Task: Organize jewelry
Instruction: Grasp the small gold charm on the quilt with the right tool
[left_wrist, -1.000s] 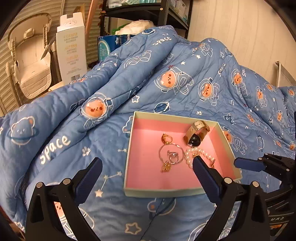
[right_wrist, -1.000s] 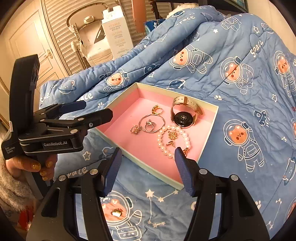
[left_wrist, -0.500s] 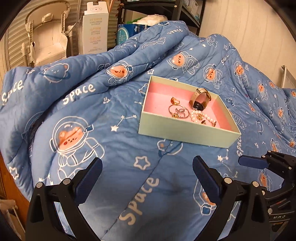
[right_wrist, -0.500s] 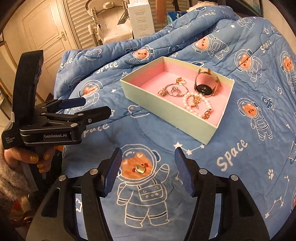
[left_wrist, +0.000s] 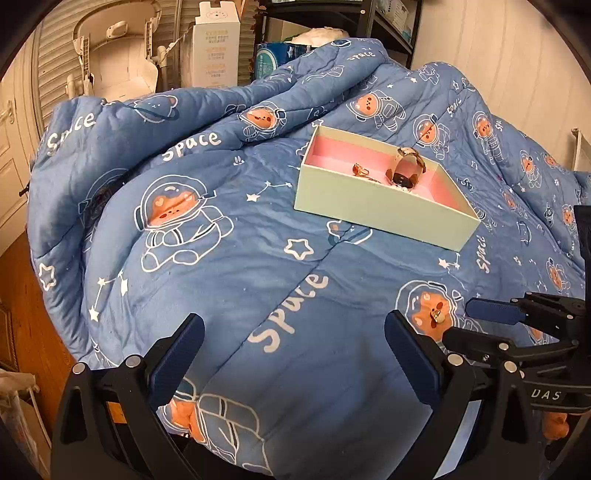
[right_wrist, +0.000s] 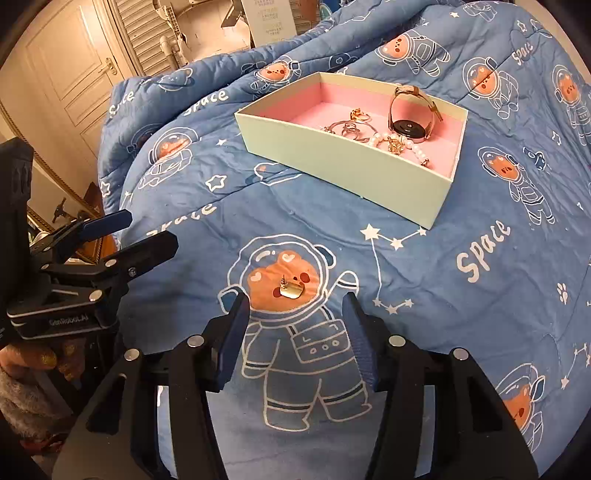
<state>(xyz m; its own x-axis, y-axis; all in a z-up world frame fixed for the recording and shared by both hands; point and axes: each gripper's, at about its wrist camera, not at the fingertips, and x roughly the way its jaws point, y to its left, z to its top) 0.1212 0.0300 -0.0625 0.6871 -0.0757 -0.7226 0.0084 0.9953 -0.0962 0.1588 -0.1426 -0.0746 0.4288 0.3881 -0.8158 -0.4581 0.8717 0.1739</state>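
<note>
Right gripper (right_wrist: 295, 332) sat just short of the one loose earring (right_wrist: 291, 290) on the quilt (right_wrist: 258, 206), jaws closing with nothing between them yet; I'd ease forward so the pads straddle the stud, then pinch gently without snagging fabric. Left gripper (left_wrist: 291, 354) hung wide open, empty. Count: one box (right_wrist: 343, 162), one watch (right_wrist: 410, 118), one pearl bracelet (right_wrist: 402, 144); rings (right_wrist: 351, 125) too tangled to count.

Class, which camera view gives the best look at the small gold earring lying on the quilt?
The right wrist view: the earring lies centred and close, just ahead of the closing right gripper, nothing between its fingers. In the left wrist view it is tiny, near the right edge.
</note>
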